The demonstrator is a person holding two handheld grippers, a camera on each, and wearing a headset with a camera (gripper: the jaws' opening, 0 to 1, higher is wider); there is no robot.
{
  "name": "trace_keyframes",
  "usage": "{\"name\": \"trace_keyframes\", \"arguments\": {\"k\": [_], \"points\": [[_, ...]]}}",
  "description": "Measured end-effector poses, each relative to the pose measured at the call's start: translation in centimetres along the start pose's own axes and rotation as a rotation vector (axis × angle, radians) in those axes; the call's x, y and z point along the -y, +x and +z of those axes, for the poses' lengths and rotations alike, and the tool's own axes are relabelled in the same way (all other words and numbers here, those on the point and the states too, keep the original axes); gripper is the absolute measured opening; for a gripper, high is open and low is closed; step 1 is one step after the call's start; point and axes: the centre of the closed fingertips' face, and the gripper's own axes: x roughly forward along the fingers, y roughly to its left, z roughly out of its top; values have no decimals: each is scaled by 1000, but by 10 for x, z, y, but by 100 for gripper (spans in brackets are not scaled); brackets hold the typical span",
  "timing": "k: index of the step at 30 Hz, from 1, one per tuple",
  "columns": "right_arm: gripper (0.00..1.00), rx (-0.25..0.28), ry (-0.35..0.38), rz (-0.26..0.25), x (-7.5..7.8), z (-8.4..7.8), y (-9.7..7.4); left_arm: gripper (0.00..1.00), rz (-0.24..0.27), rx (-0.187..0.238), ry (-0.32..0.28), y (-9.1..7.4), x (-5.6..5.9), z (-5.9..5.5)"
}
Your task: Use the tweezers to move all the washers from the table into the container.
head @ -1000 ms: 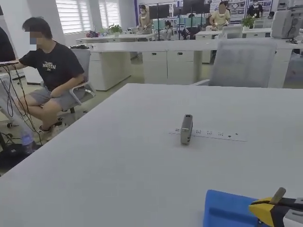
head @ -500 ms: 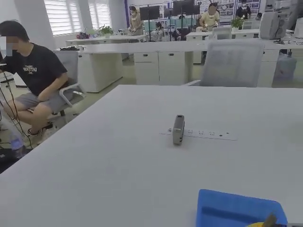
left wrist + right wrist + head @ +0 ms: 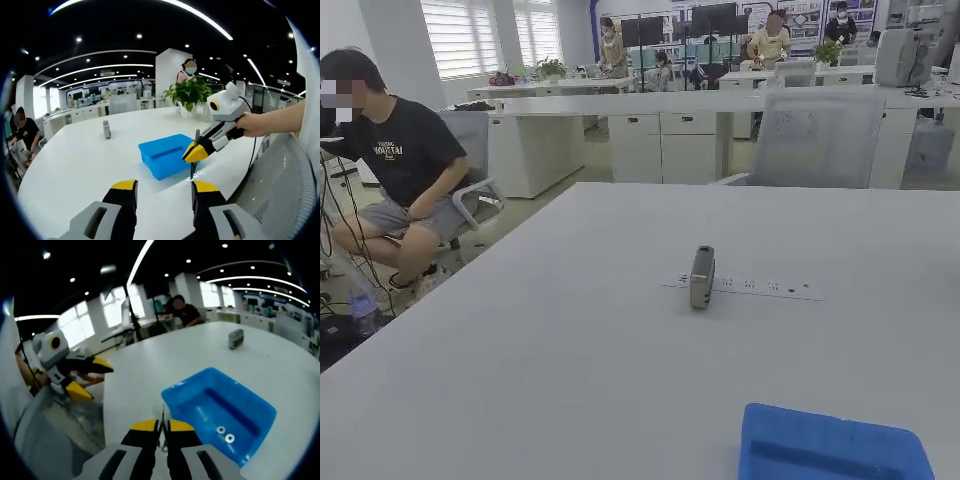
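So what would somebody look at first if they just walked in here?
Probably the bright blue container on the white table, with two small washers lying inside. Next, the right hand-held gripper close beside it, its yellow-tipped jaws pinched on thin tweezers.

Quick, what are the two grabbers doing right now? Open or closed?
Left gripper: open, holding nothing.
Right gripper: shut on the tweezers.

Two washers (image 3: 220,430) lie in container (image 3: 200,400), seemingly near one wall.
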Motion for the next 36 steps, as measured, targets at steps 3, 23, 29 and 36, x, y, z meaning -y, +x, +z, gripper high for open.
{"name": "trace_keyframes", "arguments": {"k": [3, 23, 29, 36], "points": [[3, -5, -5, 1, -1, -2, 2, 41, 1, -3, 1, 0, 0, 0], [3, -69, -330, 30, -33, -8, 13, 40, -2, -14, 6, 0, 1, -2], [2, -80, -395, 11, -38, -5, 11, 40, -2, -16, 7, 0, 1, -3], [2, -23, -404, 6, -44, 20, 0, 39, -2, -17, 7, 0, 0, -4]]}}
